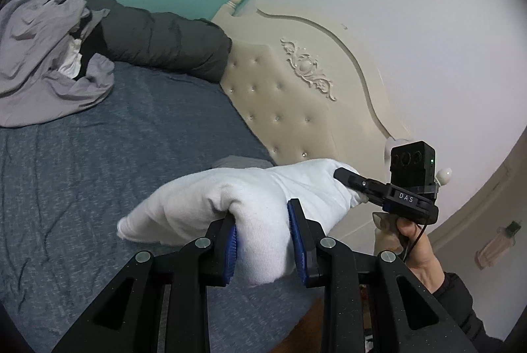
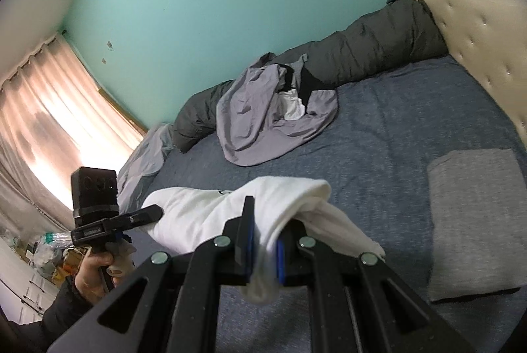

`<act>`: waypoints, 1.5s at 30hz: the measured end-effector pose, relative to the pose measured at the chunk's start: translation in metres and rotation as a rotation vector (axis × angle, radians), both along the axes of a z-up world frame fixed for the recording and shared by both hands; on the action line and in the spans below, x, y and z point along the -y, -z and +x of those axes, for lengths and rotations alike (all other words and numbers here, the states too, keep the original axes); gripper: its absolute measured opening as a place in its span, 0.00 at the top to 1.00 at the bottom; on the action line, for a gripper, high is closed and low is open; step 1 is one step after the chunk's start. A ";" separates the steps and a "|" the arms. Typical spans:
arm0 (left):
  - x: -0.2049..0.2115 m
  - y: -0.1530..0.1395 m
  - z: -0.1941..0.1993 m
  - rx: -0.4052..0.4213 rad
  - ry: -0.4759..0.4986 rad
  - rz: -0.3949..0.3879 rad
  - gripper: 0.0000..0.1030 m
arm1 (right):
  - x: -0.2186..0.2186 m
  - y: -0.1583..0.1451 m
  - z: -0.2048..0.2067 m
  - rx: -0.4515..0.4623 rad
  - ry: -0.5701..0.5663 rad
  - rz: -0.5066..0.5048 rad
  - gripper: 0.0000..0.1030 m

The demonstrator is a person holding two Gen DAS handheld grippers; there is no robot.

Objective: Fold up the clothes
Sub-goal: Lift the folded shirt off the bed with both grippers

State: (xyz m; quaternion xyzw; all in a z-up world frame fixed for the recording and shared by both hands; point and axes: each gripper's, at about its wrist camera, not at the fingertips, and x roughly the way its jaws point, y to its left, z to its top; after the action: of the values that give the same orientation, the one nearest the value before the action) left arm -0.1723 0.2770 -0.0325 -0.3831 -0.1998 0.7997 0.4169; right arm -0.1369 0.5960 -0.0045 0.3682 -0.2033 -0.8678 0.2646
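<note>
Blue-grey heathered fabric covers the bed (image 2: 388,129), the largest thing in sight, with a cream tufted headboard (image 1: 296,96) along one edge and a teal wall behind the far edge. Against that far edge lies a long dark grey rolled duvet (image 2: 362,50), and a crumpled lilac-grey garment (image 2: 263,122) is heaped just in front of it, touching it, with bits of white and black cloth showing in its folds. Near the headboard edge, well apart from the heap, a folded grey garment (image 2: 474,221) lies flat on the bed. Closest to the cameras, a white garment (image 1: 250,198) is bunched up and held above the near part of the bed, between the two tools. The left gripper (image 1: 263,241) has its blue pads pressed into a thick fold of it, jaws fairly far apart around the cloth. The right gripper (image 2: 265,246) pinches another part of the same garment with its jaws narrow.
</note>
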 end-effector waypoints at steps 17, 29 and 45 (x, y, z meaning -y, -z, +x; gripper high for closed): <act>-0.081 -0.002 -0.065 0.016 0.002 -0.044 0.71 | -0.071 0.001 -0.078 0.001 0.009 -0.015 0.91; -0.217 -0.058 -0.184 -0.081 0.032 -0.053 0.71 | -0.192 -0.053 -0.172 -0.083 0.105 0.091 0.91; -0.355 0.084 -0.175 0.087 0.177 -0.095 0.71 | -0.318 0.088 -0.132 0.139 0.198 0.137 0.91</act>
State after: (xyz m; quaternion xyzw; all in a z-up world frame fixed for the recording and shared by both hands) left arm -0.3477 0.6317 -0.1161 -0.4529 -0.1447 0.7510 0.4583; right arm -0.2687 0.9140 -0.0924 0.4228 -0.1967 -0.8739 0.1371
